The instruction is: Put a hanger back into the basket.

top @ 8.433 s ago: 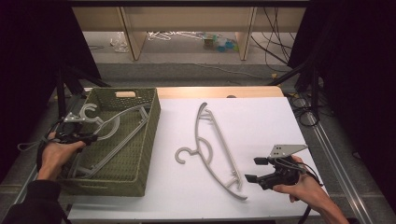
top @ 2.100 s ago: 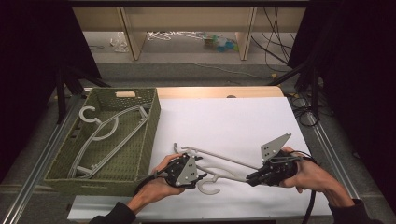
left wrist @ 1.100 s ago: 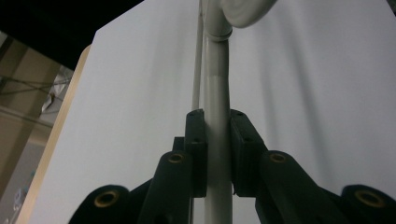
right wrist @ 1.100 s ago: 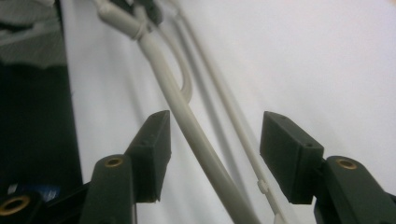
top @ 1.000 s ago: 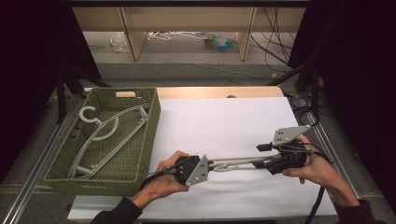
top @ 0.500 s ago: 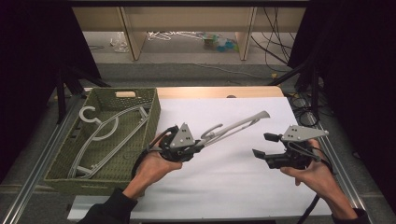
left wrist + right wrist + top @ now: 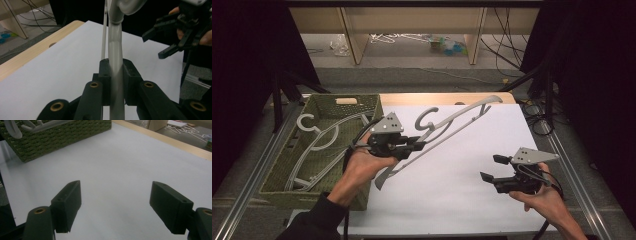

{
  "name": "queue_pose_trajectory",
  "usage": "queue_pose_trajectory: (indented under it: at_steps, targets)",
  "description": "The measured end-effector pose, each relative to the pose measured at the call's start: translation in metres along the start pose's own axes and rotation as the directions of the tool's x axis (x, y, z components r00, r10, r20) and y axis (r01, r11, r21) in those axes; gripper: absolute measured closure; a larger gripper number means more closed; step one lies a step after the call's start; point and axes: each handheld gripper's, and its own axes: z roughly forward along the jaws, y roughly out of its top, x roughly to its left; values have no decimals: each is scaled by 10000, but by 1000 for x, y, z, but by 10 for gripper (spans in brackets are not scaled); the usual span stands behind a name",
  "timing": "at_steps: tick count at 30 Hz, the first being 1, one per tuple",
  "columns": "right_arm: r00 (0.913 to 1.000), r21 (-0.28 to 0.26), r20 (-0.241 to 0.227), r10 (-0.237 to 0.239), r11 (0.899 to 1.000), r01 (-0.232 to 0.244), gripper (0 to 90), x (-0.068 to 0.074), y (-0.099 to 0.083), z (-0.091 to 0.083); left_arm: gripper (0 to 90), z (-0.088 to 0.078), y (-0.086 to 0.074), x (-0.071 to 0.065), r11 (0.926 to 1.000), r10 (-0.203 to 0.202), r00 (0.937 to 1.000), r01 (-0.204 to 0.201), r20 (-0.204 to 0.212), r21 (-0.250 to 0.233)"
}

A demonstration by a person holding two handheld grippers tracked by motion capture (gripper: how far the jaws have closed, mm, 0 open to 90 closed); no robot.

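Grey plastic hanger [image 7: 447,131] hung clear of the white table [image 7: 462,200], clamped on one arm by our left gripper [image 7: 409,145] and slanting toward 1 o'clock with its hook up; we judged the lift was meant to carry it to the green woven basket [image 7: 277,185] at 9 o'clock, where another hanger [image 7: 319,142] already lay. Our right gripper [image 7: 492,167] sat at 4 o'clock, jaws spread wide and holding nothing, apparently just out of the way. Our left gripper view confirmed what the high view left vague, both pads [image 7: 103,75] pressed flat against the hanger's arm, while our right gripper view showed bare table between its jaws and the basket's wall beyond.
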Motion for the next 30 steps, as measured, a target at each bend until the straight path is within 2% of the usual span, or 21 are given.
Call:
queue_pose_trajectory:
  at_steps: [2,5,9,12,17,19,24,30]
  targets:
    - [10000,-108,-60,-34,9999,33,261,1,0,0,793,-7,5,1,9997,-124,9999,126,112,-200]
    - [9999,23,-156,-34,10000,34,260,3,-1,2,793,-20,13,3,9977,-364,9991,377,238,-562]
    - [9998,176,-213,-51,9998,55,260,4,-4,3,793,-43,25,7,9949,-363,9993,369,87,-939]
    - [9997,101,-237,-74,9999,77,260,4,-5,3,793,-61,30,12,9925,-454,9990,458,55,-1130]
    - [9997,166,-253,19,9999,-15,260,3,-6,2,793,-87,34,22,9936,-409,9982,360,-439,-1068]
    - [9997,351,-251,-25,9994,34,260,4,-6,2,793,-95,33,27,9931,-534,9967,466,-608,-1074]
    - [9995,256,-321,5,9997,3,260,3,-7,4,793,-114,30,45,9912,-785,9907,656,-1114,-1149]
    - [9995,246,-310,31,9997,-24,260,3,-8,3,794,-127,16,69,9870,-1288,9772,1098,-1690,-1174]
